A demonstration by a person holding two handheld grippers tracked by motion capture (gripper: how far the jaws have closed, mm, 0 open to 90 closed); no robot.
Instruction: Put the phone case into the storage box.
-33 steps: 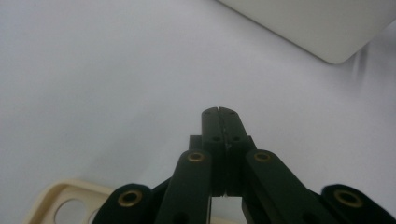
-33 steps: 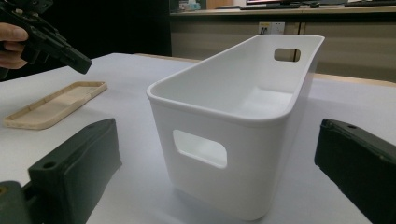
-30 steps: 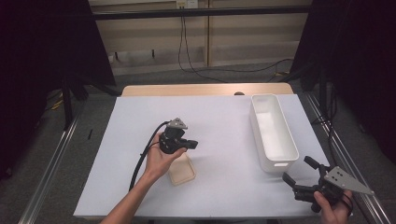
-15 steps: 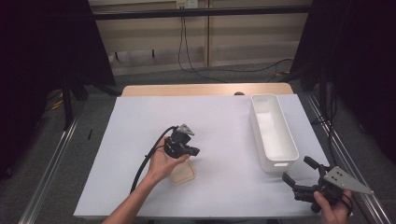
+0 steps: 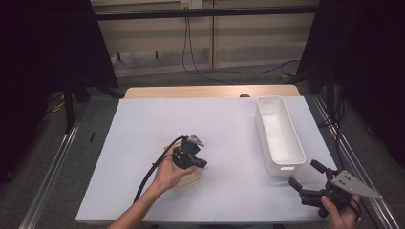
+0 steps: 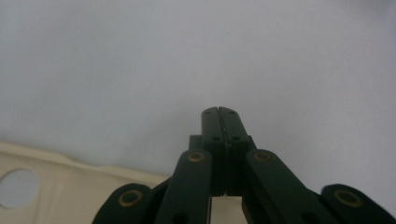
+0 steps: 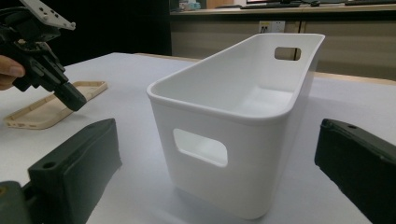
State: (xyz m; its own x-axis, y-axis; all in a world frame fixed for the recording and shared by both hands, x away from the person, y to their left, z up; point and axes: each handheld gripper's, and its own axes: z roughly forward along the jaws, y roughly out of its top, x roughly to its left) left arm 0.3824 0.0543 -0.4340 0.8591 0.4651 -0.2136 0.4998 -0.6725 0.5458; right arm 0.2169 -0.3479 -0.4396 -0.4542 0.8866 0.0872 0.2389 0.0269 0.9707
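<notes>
White table (image 5: 143, 124): left tongs (image 5: 200, 162), shut and empty, tip down at the beige phone case (image 5: 188, 181), likely to pry it; right tongs (image 5: 305, 180) wait open beside the white bin (image 5: 279, 138).

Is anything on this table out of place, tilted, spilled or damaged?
Nothing stands out. The white bin stands upright and empty at the table's right. The beige phone case lies flat by the left tool, whose jaws are shut. The right tool is open, near the bin.
</notes>
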